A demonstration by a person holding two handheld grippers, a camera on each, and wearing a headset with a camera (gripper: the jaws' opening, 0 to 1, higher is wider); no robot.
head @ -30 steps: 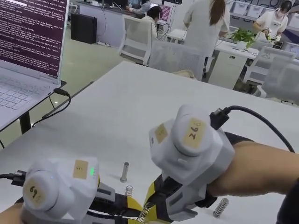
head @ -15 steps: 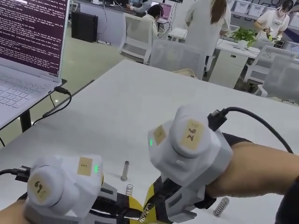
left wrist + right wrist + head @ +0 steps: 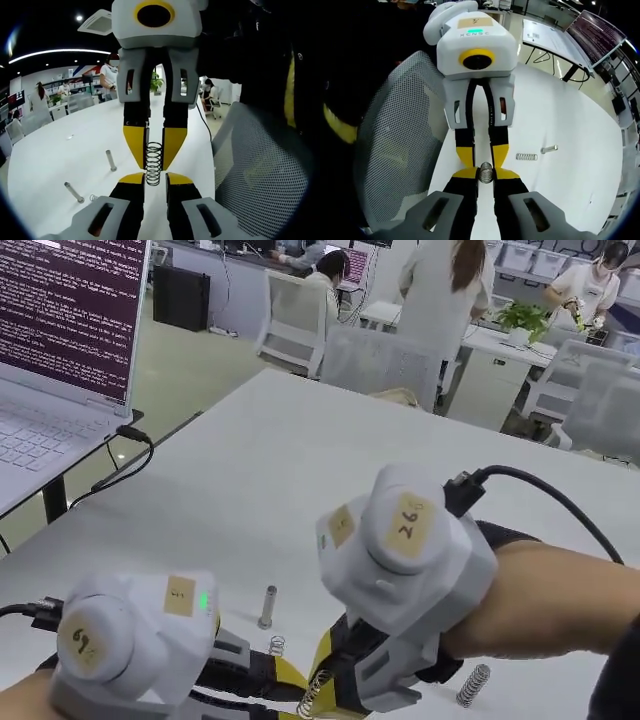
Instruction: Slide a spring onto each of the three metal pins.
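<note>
Left gripper (image 3: pixel 155 179) and right gripper (image 3: pixel 486 176) are nearly closed on one spring (image 3: pixel 153 159), seemingly mid-handover; alignment over the upright pin (image 3: pixel 111 160), left of centre, is needed next.

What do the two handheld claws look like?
Both have white housings and black jaws with yellow tips. The left claw bears a tag marked 69 and a green light; the right claw bears a tag marked 26 and a black cable.
</note>
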